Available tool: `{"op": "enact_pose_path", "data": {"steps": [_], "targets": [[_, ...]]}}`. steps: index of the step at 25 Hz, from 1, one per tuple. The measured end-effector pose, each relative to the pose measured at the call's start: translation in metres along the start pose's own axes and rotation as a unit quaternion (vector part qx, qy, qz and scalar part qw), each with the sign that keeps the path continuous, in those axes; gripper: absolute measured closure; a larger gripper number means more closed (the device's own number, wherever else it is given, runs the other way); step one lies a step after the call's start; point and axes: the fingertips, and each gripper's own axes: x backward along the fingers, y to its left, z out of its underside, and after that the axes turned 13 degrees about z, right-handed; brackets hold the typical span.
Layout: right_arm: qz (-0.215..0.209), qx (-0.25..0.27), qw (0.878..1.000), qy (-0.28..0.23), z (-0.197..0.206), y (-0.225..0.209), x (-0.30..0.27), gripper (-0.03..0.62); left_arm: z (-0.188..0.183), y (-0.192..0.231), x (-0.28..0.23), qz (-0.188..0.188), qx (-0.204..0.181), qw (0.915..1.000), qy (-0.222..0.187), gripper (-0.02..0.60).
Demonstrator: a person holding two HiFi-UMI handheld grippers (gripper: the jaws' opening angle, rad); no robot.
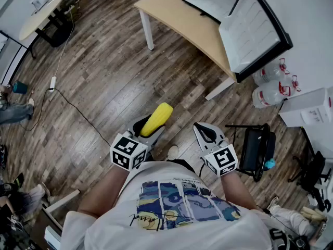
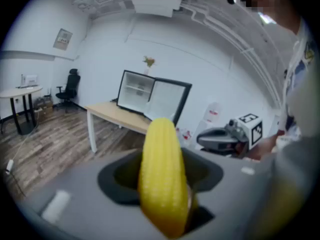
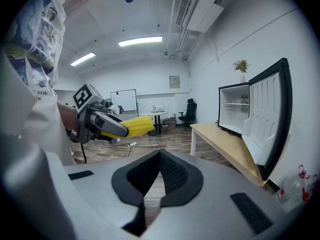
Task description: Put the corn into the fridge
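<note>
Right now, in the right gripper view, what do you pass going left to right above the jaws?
left gripper → corn → office chair → fridge → open fridge door → water bottles

A brown plank floor (image 1: 104, 77) fills the room. A pale wooden tabletop (image 1: 182, 20) on white legs stands far, right of centre. Two water jugs (image 1: 270, 90) sit on the floor to its right, near a white box (image 1: 312, 108). Nearer on the right is a black chair (image 1: 257, 147). Far left stands a round table (image 1: 41, 12), and a cable (image 1: 78, 111) runs across the floor from a power strip (image 1: 52, 82). A black office chair (image 2: 70, 86) sits by the far wall.
</note>
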Motion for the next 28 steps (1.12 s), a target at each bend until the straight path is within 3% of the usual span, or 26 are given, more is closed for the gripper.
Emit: {"op": "enact_pose_path", "data": {"steps": [9,15,18,24,28], "targets": [[0.007,0.0,1.0,-0.002,-0.041,0.026,-0.066,0.582,-0.024,0.069,0.026,0.001,-0.004,0.9999,-0.017,0.336],[0.034,-0.01,0.999,-0.01,-0.081,0.037,-0.114,0.575,-0.042,0.123,0.05,0.008,-0.011,0.9999,-0.009,0.336],[0.051,-0.008,0.999,-0.004,-0.093,0.047,-0.136,0.516,-0.049,0.148,0.063,0.018,-0.021,0.9996,-0.003,0.336],[0.081,-0.023,0.996,0.007,-0.103,0.071,-0.168,0.523,-0.046,0.197,0.075,0.038,-0.022,0.999,0.01,0.336],[0.094,-0.021,0.995,0.016,-0.095,0.06,-0.169,0.533,-0.051,0.21,0.055,0.049,-0.018,0.9986,0.006,0.336]]}}
